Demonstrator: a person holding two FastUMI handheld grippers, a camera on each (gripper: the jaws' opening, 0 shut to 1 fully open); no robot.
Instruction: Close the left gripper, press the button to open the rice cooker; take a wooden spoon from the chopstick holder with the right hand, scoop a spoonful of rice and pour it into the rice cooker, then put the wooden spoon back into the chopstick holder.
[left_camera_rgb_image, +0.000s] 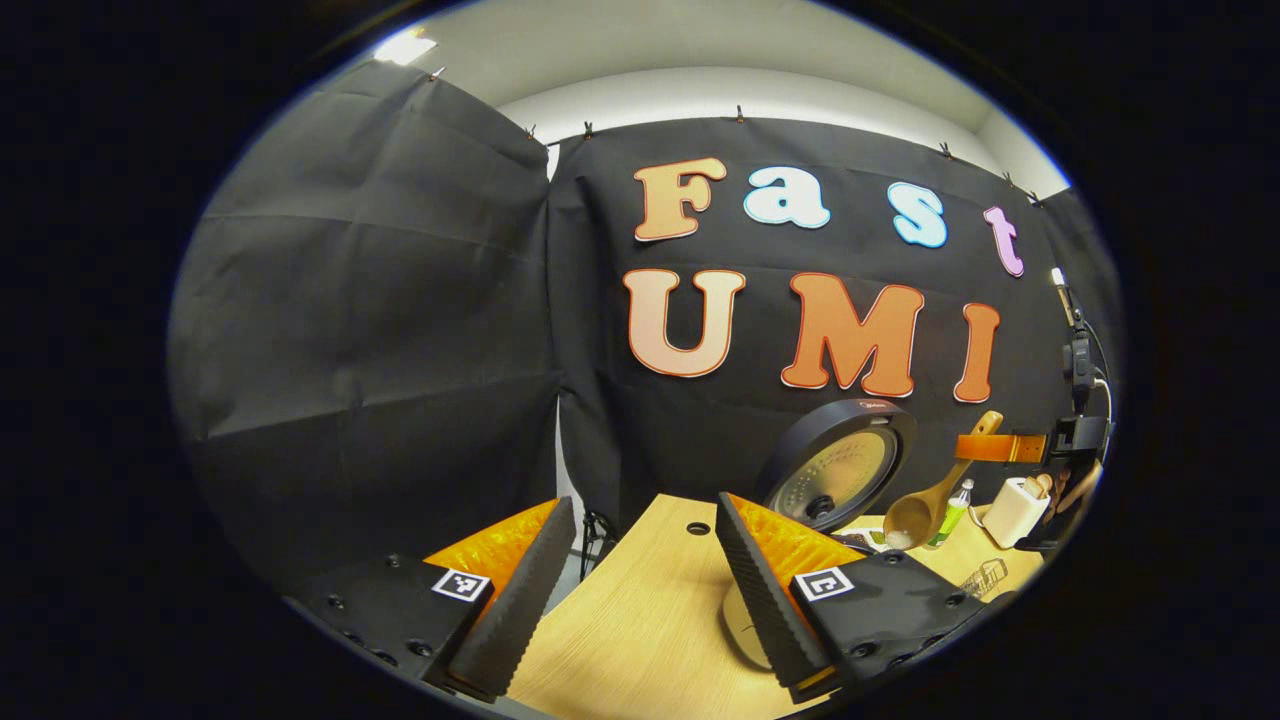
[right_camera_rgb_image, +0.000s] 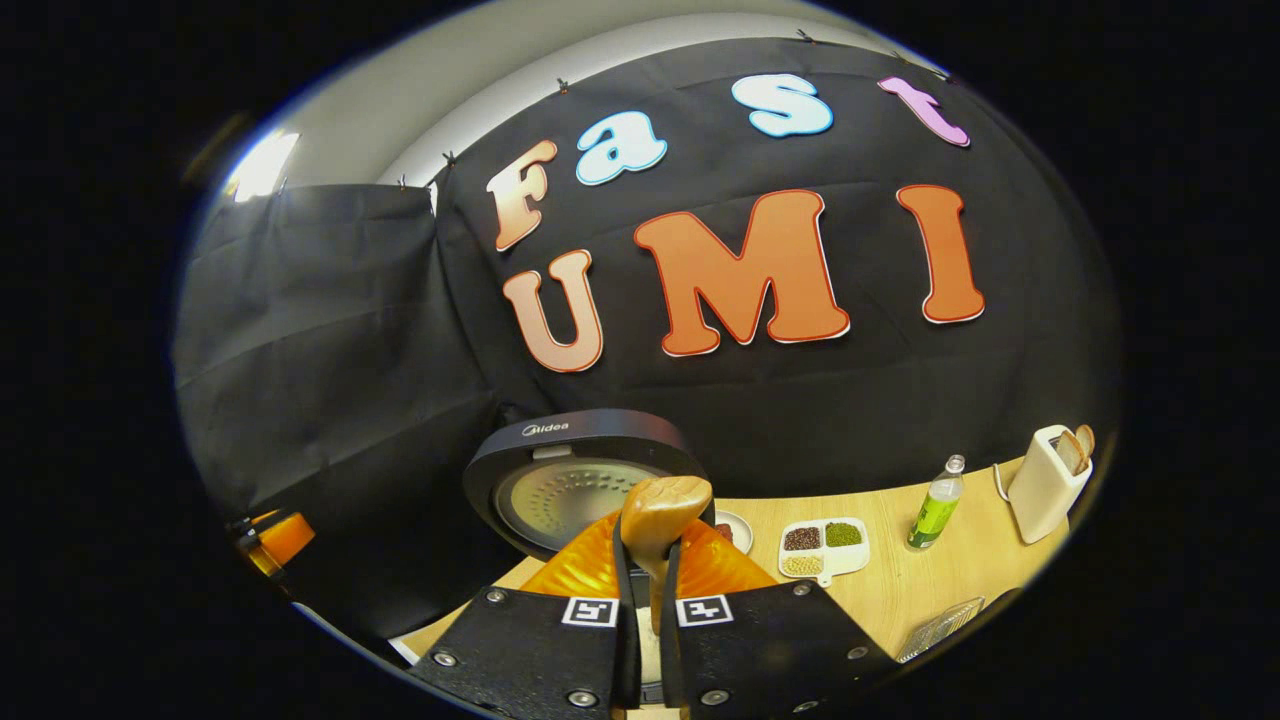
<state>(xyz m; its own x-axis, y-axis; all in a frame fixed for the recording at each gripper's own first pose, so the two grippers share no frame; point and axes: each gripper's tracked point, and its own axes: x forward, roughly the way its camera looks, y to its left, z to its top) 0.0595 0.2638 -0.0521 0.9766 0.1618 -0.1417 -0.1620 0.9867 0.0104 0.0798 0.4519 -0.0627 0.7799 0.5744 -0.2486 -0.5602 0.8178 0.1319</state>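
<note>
The right gripper (right_camera_rgb_image: 648, 590) has both fingers clamped on the handle of the light-brown wooden spoon (left_camera_rgb_image: 925, 505), whose long axis slants bowl-down, holding rice, just beside the black round rice cooker's raised lid (left_camera_rgb_image: 838, 462). By my judgement the pot lies below and slightly left of the bowl. The left gripper (left_camera_rgb_image: 640, 580) hangs wide open over the pale wooden table (left_camera_rgb_image: 640, 610), farther off.

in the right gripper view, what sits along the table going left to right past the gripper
Rice cooker's open lid → wooden spoon held in the right gripper → divided tray of grains → green bottle → white holder at the far right.
</note>
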